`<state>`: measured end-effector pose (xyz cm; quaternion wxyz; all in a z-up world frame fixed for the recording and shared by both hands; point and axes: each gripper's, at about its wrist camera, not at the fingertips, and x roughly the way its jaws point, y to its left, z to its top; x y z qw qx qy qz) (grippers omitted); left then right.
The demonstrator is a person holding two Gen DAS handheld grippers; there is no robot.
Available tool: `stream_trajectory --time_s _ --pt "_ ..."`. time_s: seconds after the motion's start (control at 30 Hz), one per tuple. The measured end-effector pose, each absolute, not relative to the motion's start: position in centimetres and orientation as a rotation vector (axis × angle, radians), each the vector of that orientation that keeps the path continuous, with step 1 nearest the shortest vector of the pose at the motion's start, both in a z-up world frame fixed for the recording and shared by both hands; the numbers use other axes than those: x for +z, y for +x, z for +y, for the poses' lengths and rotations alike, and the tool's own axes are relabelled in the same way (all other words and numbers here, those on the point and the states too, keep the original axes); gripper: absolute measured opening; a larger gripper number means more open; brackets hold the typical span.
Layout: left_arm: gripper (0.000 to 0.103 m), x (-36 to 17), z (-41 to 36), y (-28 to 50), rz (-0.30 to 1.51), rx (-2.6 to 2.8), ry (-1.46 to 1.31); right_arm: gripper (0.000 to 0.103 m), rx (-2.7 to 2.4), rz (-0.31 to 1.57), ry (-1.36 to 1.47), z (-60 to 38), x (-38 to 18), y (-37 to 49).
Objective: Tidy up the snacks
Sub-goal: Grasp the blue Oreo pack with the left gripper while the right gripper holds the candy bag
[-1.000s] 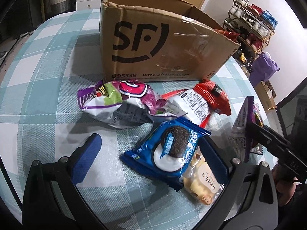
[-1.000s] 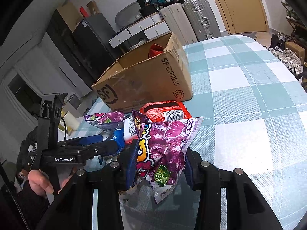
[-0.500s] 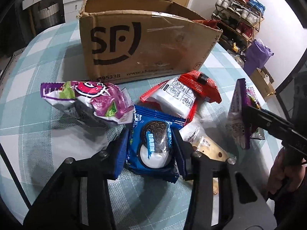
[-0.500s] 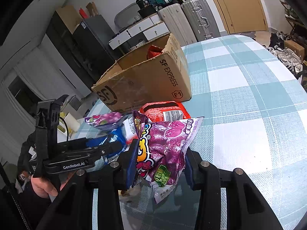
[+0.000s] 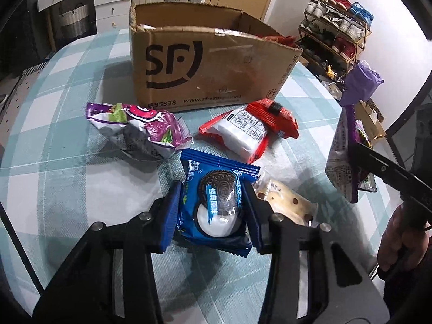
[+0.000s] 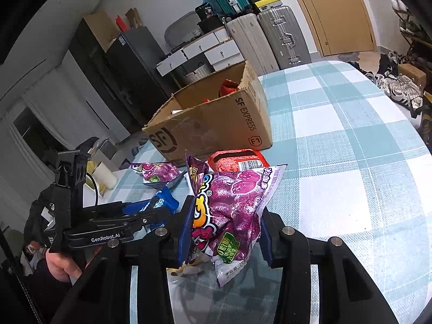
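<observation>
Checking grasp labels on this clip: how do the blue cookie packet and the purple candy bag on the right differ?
The blue cookie packet is small and flat, clamped in the left gripper; the purple candy bag is larger and crumpled, clamped in the right gripper. The packet pictures a dark sandwich cookie, the bag purple grapes. Both are sealed and held near the cardboard box.

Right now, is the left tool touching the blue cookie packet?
Touching. The left wrist view shows the left tool with both blue pads pressed against the sides of the blue cookie packet.
</observation>
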<state>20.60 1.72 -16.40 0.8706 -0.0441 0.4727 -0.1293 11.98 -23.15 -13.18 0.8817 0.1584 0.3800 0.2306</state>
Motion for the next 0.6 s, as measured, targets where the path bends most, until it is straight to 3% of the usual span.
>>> stream_trajectory --time_s 0.6 --pt "0.041 -10.3 2.7 16.3 0.884 -0.271 -0.087 0.042 0.511 0.727 0.277 -21.8 -8.8 9.9"
